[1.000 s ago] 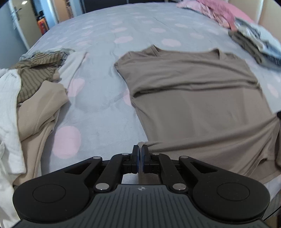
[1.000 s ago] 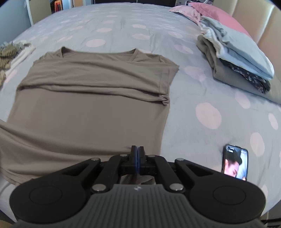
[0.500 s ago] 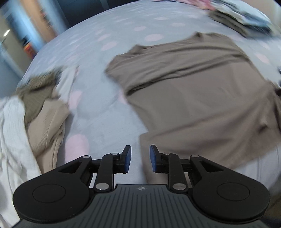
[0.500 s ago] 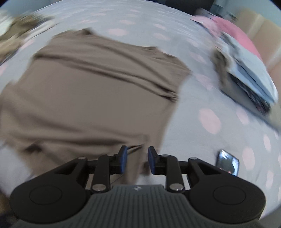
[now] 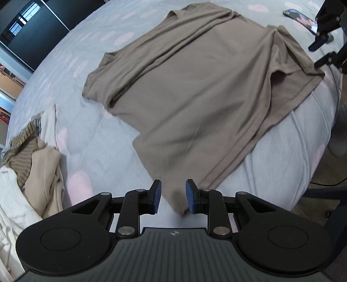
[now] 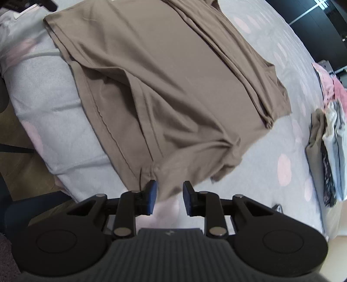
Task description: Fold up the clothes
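Note:
A taupe T-shirt lies spread front-down on the bed, with its hem draped over the near bed edge. My left gripper is open, and the shirt's left hem corner hangs loose between its blue-padded fingers. My right gripper is open too. The other hem corner of the shirt sits bunched and blurred just ahead of its gap. In the left wrist view the right gripper shows at the far right edge, beside the hem.
The bed has a grey cover with pink dots. A heap of unfolded clothes lies at the left. A folded stack and a phone lie to the right. Floor shows below the bed edge.
Both grippers were shut on the shirt's hem corners a second ago. They have opened and let the cloth go, and both have swung outward and turned toward the shirt's sides.

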`<action>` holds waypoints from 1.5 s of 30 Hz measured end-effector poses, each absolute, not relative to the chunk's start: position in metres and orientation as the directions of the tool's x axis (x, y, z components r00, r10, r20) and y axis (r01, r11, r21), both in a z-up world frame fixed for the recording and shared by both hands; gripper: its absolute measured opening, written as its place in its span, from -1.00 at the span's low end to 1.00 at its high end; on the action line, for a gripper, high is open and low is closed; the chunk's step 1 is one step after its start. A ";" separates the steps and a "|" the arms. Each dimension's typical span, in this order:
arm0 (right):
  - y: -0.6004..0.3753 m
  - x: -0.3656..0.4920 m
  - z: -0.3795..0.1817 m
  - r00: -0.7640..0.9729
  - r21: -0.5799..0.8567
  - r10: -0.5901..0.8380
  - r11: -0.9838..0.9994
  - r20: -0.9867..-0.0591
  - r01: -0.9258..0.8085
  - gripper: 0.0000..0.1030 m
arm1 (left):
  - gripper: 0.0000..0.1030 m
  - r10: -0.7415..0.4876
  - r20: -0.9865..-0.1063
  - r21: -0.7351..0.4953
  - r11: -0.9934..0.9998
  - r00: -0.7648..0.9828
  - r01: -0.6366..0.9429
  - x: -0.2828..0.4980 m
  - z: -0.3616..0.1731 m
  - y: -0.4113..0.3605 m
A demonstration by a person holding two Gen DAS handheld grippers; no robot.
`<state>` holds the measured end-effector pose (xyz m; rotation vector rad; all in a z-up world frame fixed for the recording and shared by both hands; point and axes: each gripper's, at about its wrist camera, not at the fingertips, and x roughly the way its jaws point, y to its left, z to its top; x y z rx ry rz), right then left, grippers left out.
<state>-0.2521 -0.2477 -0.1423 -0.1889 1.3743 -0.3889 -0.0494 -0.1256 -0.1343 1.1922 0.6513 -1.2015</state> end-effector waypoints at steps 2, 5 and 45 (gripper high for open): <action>-0.247 -0.258 -0.144 0.142 -0.345 -0.370 0.923 -0.918 0.169 -0.44 | -0.50 -0.343 -0.888 0.356 -0.088 0.308 0.930 -0.051 -0.137 -0.122; -0.244 -0.261 -0.145 0.150 -0.339 -0.365 0.924 -0.919 0.174 -0.43 | -0.50 -0.350 -0.883 0.370 -0.106 0.314 0.923 -0.053 -0.137 -0.120; -0.244 -0.278 -0.131 0.057 -0.401 -0.432 0.873 -0.900 0.276 -0.90 | -0.98 -0.247 -0.878 0.431 -0.035 0.410 0.901 -0.042 -0.142 -0.106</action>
